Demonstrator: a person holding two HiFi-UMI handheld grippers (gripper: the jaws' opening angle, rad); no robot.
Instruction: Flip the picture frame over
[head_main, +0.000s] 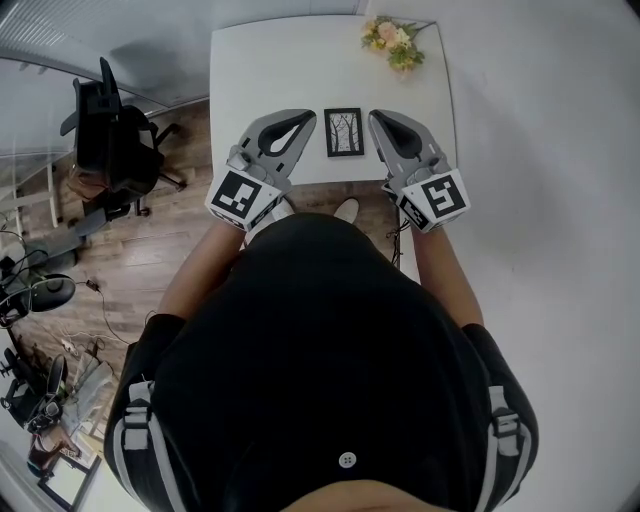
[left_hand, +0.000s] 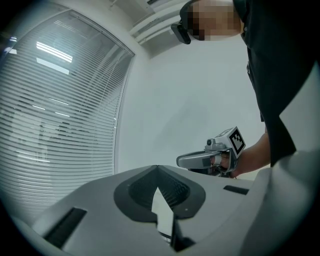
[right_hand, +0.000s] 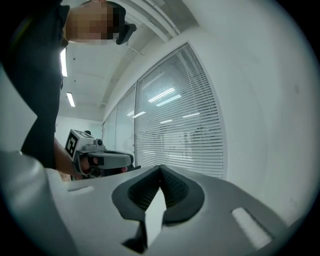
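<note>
Frame lies flat on the white bench, picture side up with a tree drawing showing, near the front edge

Head view: frame sits between the two claws and touches neither. Left claw is just beside its left edge, right claw just beside its right. Can't tell whether they rest on the bench or sit just over it. Flowers are at the far corner, well apart. Face-up fits two stages, a frame due to go face down or one that lay on its face and now shows its front. The views can't settle which

Left gripper view: left claw tips meet, closed, nothing held, aimed level past the blinds. Right claw shows off to the side in a hand. Frame not in view

Right gripper view: right claw is closed tip to tip, empty. Left claw shows opposite. Frame not in view

Handling, judged: small, thin, probably light and stiff. The front may be glass, so treat it as fragile and don't drop it. Flat on a smooth bench it is hard to get under and may slide when nudged. If turning it, pinch a long side rail at mid-length, or brace one edge with one claw and lift the opposite edge with the other
</note>
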